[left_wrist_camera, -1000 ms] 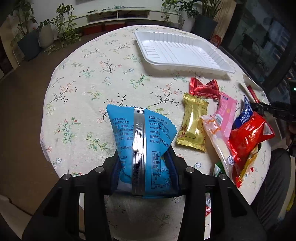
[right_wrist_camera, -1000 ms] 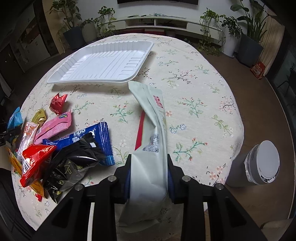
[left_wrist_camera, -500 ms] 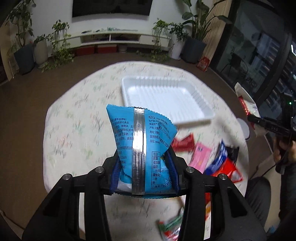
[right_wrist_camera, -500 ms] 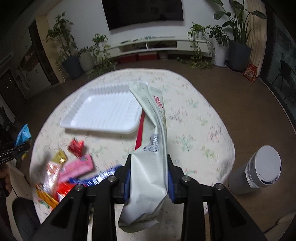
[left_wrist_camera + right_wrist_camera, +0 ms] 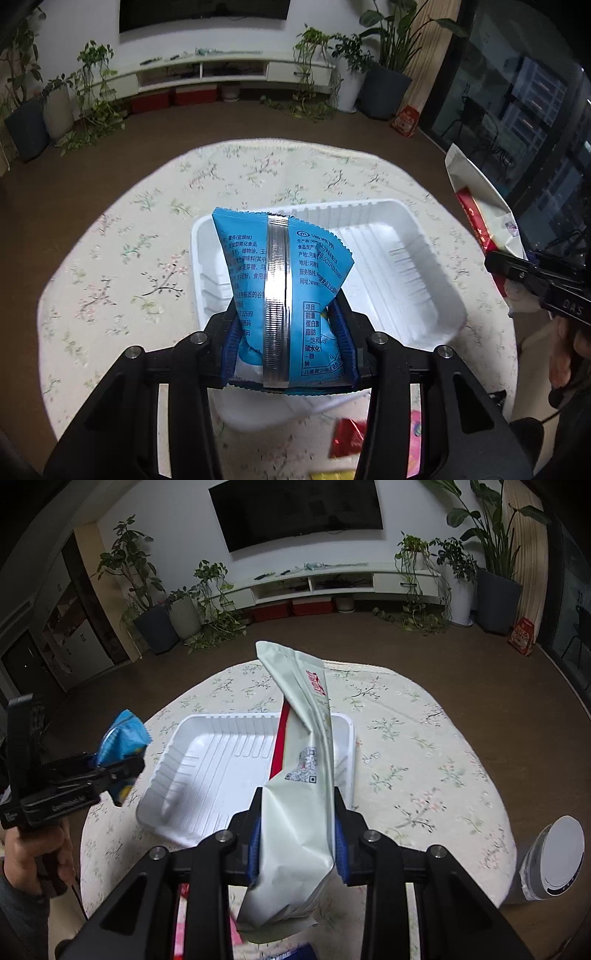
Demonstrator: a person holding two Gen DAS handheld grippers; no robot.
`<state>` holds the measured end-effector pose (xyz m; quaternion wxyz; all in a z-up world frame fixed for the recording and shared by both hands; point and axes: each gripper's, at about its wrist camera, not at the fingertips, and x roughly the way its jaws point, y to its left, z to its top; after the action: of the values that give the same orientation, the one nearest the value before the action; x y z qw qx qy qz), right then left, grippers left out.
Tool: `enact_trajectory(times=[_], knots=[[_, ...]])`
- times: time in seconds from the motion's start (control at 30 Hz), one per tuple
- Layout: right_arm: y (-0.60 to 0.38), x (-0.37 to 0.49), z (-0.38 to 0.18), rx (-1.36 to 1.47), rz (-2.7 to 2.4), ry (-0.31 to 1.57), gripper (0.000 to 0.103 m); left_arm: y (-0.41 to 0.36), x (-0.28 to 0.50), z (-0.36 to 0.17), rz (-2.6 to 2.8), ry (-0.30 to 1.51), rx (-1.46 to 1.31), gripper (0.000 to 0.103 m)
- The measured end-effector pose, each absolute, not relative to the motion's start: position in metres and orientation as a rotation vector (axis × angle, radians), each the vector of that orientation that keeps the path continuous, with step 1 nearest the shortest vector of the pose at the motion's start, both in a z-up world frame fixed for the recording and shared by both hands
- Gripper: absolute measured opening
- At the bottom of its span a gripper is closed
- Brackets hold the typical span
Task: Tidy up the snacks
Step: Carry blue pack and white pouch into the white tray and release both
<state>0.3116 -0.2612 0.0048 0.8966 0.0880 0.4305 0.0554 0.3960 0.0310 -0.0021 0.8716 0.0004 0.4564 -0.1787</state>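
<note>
Round tabletop (image 5: 110, 266), floral cloth: broad bare cloth to the left of the left tool and to the right of the right tool, out to the curved edge.

White plastic tray (image 5: 413, 258): empty, lying ahead of and below both tools; raised rim all round.

Pale green snack pouch (image 5: 306, 760): long, clamped near its lower end by the right tool (image 5: 297, 834), upper end over the tray.

Blue snack packet (image 5: 284, 295): silver seam facing the camera, pinched at its lower half by the left tool (image 5: 288, 347), over the tray's near-left part.

Loose red wrapper (image 5: 347, 437): beneath the left tool, near the tabletop's front edge.
</note>
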Motion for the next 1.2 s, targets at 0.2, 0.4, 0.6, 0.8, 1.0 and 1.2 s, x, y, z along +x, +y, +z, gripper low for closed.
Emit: enact_trajectory(times=[0.2,0.4,0.6,0.8,1.0,1.2], knots=[[-0.244,0.349,-0.029,0.171,0.122,0.964,0.034,0.031,0.419,-0.038,-0.355,1.003,0.0,0.041],[-0.227,0.369,-0.059,0.116,0.111,1.023,0.034,0.032,0.412,-0.066,-0.346,1.031,0.023,0.041],[-0.227,0.372,-0.076,0.092,0.085,1.054,0.034,0.026,0.41,-0.081,-0.348,1.071,0.056,0.041],[-0.234,0.374,-0.087,0.079,0.062,1.065,0.033,0.025,0.401,-0.085,-0.341,1.073,0.057,0.042],[-0.236,0.378,-0.098,0.074,0.062,1.083,0.034,0.019,0.391,-0.081,-0.352,1.065,0.079,0.042],[-0.236,0.378,-0.097,0.082,0.074,1.082,0.038,0.023,0.392,-0.078,-0.341,1.062,0.041,0.053]])
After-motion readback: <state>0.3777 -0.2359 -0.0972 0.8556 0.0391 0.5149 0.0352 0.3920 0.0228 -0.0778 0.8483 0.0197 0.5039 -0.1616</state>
